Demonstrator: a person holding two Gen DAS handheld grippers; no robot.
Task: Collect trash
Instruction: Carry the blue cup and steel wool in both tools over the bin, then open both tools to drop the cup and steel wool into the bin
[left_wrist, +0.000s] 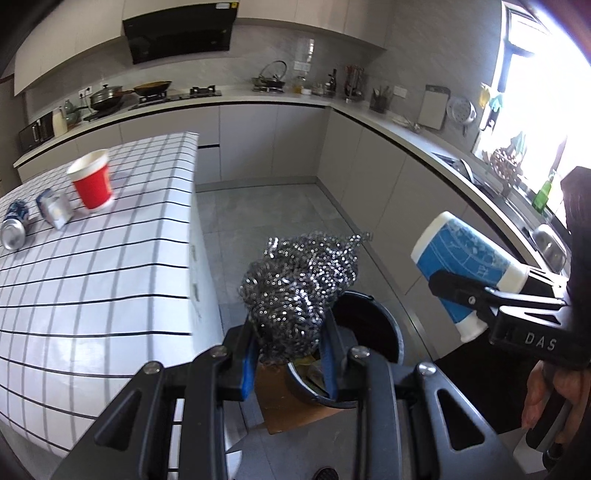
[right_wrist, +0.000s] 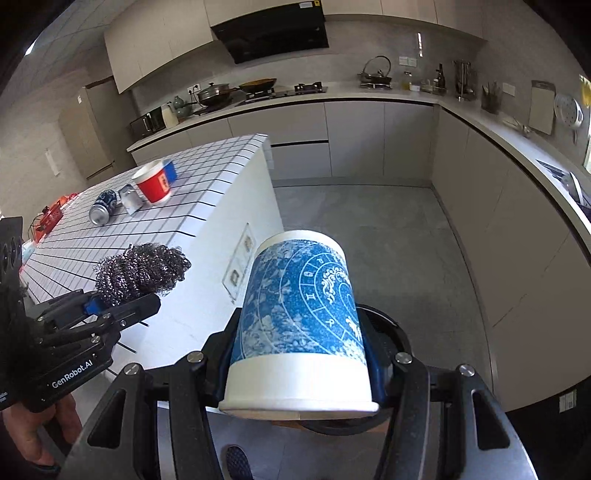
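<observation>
Tools (left_wrist: 290, 354) (right_wrist: 299, 365) tilted down above bin (left_wrist: 388, 332).

"GenRobot.AI" on left claw (right_wrist: 122, 295), "DAS" on right claw (left_wrist: 458, 291)

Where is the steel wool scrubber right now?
The steel wool scrubber is clamped in the left gripper, just off the checkered table's edge and over the black trash bin on the floor.
</observation>
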